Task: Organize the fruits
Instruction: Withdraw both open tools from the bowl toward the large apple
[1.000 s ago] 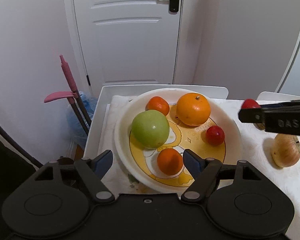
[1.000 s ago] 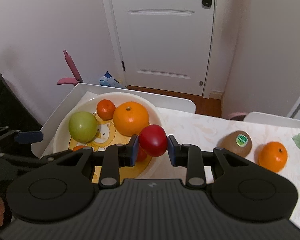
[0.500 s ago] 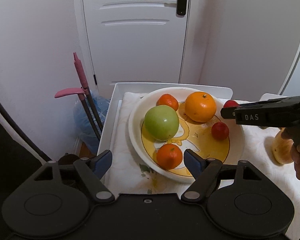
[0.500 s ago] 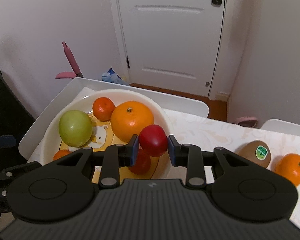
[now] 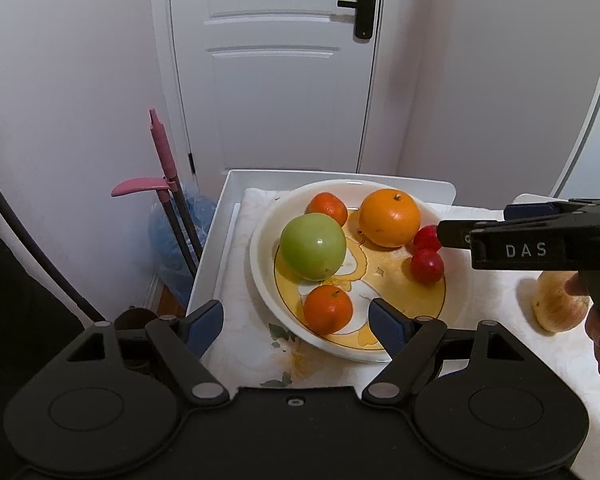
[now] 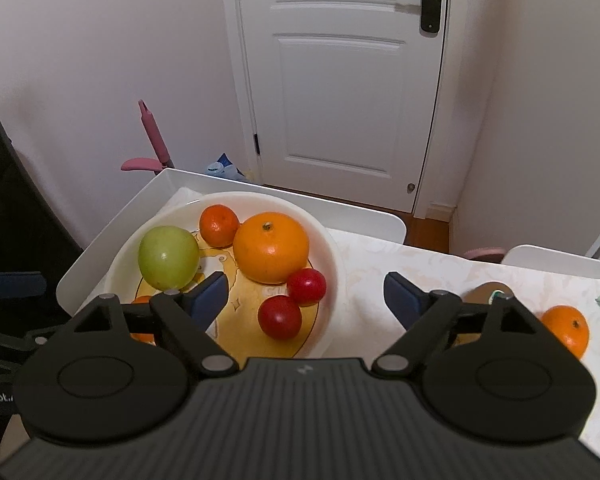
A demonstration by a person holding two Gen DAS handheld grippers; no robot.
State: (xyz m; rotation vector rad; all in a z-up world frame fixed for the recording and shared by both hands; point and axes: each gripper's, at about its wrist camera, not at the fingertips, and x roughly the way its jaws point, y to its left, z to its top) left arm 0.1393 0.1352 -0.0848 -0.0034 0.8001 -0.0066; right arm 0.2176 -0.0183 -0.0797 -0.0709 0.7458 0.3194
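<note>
Just let go: right gripper (image 6: 304, 294) wide open, jaws freshly spread, nothing between. Two red fruits (image 6: 306, 286) in the bowl (image 6: 332, 248), at 4 o'clock. Left gripper (image 5: 296, 320) open too. Next maybe the orange (image 6: 566, 330) at 3 o'clock: round, firm, rolls easily. Best pinched across the middle.

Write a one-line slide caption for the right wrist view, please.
Right gripper, jaws just opened and empty, above a bowl of six fruits; kiwi and orange wait on the table.
</note>
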